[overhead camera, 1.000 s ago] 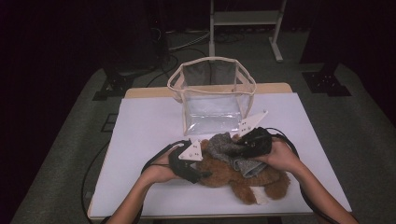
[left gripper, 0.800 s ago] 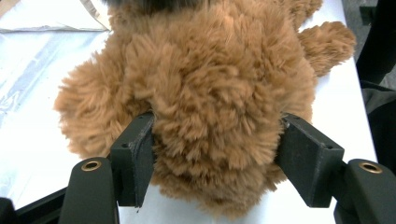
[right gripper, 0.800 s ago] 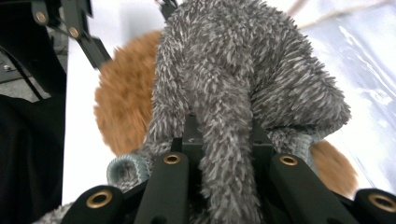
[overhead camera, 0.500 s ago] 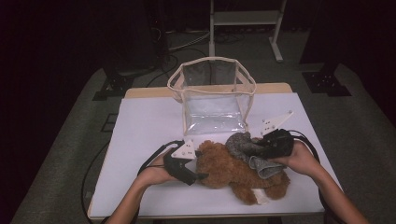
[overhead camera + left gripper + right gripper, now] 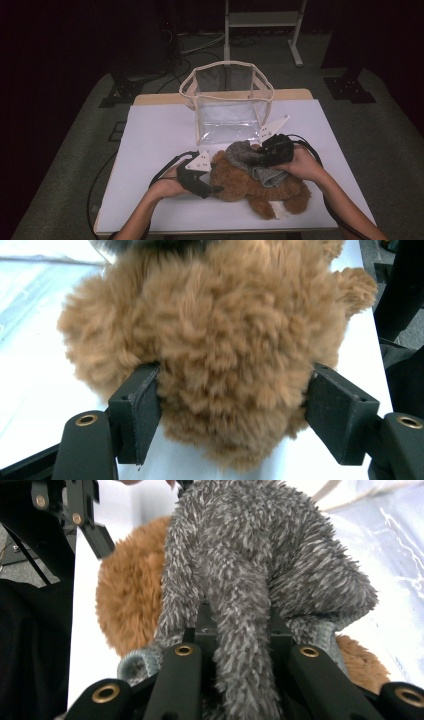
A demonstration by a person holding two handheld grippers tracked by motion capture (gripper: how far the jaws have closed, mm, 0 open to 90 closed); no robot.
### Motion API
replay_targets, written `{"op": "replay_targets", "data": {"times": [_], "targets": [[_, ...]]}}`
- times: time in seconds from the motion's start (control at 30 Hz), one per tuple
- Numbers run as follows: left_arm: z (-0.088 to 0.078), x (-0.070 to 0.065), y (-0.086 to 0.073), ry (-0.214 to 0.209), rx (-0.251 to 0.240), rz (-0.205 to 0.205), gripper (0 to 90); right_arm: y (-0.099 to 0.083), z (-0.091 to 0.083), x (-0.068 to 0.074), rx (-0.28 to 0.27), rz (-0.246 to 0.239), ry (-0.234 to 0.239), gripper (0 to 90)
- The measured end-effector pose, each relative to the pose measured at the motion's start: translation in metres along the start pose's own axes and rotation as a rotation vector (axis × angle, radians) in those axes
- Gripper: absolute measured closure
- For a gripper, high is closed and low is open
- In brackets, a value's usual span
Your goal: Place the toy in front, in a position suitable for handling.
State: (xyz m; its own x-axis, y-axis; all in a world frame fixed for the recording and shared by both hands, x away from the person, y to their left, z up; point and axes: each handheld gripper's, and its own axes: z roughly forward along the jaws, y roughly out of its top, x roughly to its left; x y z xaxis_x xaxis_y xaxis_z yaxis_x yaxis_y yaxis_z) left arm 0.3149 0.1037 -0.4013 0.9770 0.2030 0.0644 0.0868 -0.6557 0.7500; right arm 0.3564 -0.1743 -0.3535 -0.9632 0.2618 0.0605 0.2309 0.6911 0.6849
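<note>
Teddy bear (image 5: pixel 260 187) lying flat, head toward left gripper (image 5: pixel 216 189)

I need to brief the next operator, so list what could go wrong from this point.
1. The right hand-held gripper pinches just one fold of the grey fuzzy garment, so the fabric may slip out when pulled.
2. The left hand-held gripper stands around the brown teddy bear, its jaws just closed slightly; soft fur could let the bear shift.
3. The clear bag stands close behind and might be knocked.

hand-held gripper (image 5: pixel 216 189): black body | brass screw rings | white three-cornered plate | black cable | bare forearms
</note>
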Motion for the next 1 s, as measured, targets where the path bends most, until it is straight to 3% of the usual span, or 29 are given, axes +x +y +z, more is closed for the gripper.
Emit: {"op": "replay_targets", "data": {"times": [0.13, 0.23, 0.53, 0.7, 0.8, 1.0], "targets": [[0.002, -0.001, -0.005, -0.005, 0.024, -0.004, 26.0, -0.011, -0.008, 0.000, 0.000, 0.012, -0.010, 74.7], [0.010, -0.002, -0.009, -0.010, 0.029, -0.032, 21.0, -0.023, -0.017, 0.000, -0.012, 0.033, -0.015, 74.8], [0.023, 0.003, -0.002, -0.020, 0.031, -0.072, 16.3, -0.023, -0.011, 0.002, -0.030, 0.052, 0.010, 74.8], [0.022, 0.000, 0.000, -0.002, 0.039, -0.035, 25.4, -0.010, -0.002, 0.005, -0.032, 0.019, 0.020, 74.8], [0.020, 0.000, -0.001, 0.000, 0.034, -0.043, 29.7, -0.004, 0.000, 0.006, -0.018, -0.001, 0.016, 74.8], [0.017, 0.001, -0.006, -0.013, 0.013, -0.064, 30.0, -0.014, -0.023, -0.003, 0.029, 0.016, -0.035, 74.8]]}}
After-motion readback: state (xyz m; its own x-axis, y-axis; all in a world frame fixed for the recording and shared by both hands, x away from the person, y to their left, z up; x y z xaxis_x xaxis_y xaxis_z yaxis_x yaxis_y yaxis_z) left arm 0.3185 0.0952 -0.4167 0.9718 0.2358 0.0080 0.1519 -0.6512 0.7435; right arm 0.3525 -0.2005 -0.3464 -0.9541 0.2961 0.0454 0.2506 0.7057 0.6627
